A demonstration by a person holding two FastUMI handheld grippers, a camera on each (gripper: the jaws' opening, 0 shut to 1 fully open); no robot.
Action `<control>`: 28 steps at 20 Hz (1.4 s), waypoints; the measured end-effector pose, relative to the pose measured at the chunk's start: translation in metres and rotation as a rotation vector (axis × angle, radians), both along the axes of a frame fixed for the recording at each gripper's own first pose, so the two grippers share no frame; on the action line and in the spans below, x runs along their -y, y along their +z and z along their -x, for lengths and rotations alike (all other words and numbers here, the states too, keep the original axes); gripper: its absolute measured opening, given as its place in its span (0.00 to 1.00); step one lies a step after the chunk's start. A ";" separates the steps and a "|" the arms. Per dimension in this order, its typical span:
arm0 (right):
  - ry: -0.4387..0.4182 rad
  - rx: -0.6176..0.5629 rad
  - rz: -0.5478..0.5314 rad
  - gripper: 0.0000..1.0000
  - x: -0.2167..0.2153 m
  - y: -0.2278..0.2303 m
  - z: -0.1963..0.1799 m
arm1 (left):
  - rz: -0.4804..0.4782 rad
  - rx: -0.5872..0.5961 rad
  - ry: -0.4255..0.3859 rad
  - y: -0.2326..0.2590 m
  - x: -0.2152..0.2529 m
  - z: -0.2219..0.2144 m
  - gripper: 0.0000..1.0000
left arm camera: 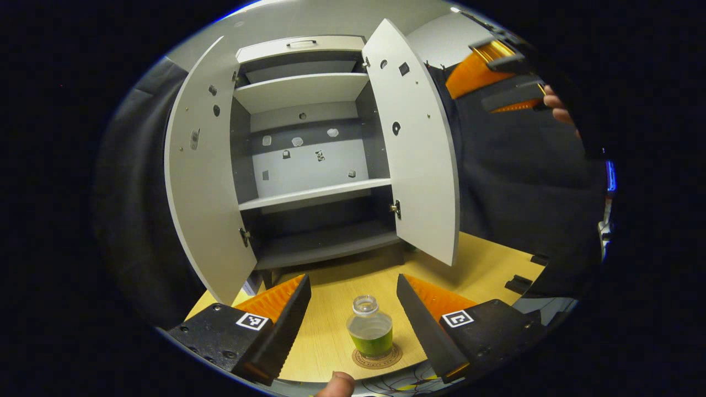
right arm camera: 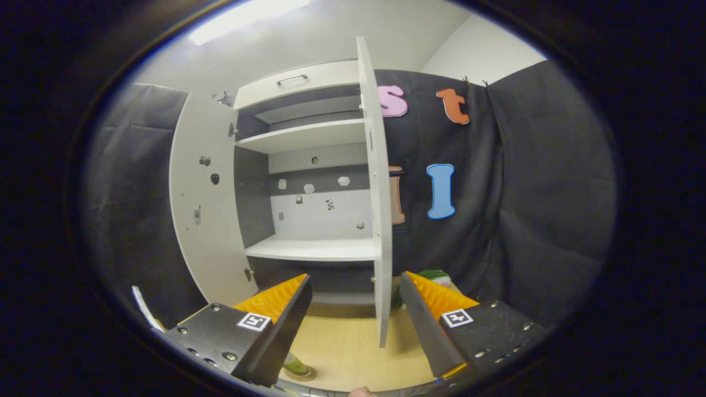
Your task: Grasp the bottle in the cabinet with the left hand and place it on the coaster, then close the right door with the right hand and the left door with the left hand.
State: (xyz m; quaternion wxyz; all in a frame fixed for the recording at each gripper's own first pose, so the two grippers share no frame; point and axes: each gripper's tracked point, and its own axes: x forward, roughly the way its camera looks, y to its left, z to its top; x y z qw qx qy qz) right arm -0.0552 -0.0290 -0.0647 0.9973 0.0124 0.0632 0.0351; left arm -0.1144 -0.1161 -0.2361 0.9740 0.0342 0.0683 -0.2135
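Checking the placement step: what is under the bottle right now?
The bottle stands upright on the round coaster, which lies on the wooden tabletop. The coaster's rim shows around the base; its middle is covered by the bottle.

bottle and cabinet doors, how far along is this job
Done: the bottle stands upright on the coaster, and the left claw is open around it, not touching. In hand: in the right gripper view the right claw is open, with the right door edge-on between its fingers, not gripped. Left: both the right door and the left door are wide open.
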 end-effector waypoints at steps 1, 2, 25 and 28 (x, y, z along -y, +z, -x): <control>-0.015 0.018 0.010 0.97 0.010 0.006 -0.006 | 0.008 0.003 -0.002 0.014 -0.002 0.002 0.98; -0.026 0.032 0.019 0.97 0.018 0.010 -0.010 | 0.017 0.006 -0.002 0.028 -0.006 0.002 0.98; -0.145 -0.003 0.094 0.96 0.112 0.031 -0.135 | 0.162 0.024 0.207 0.152 -0.165 -0.072 0.98; -0.143 -0.001 0.131 0.94 0.105 0.033 -0.140 | 0.145 0.027 0.216 0.151 -0.175 -0.077 0.98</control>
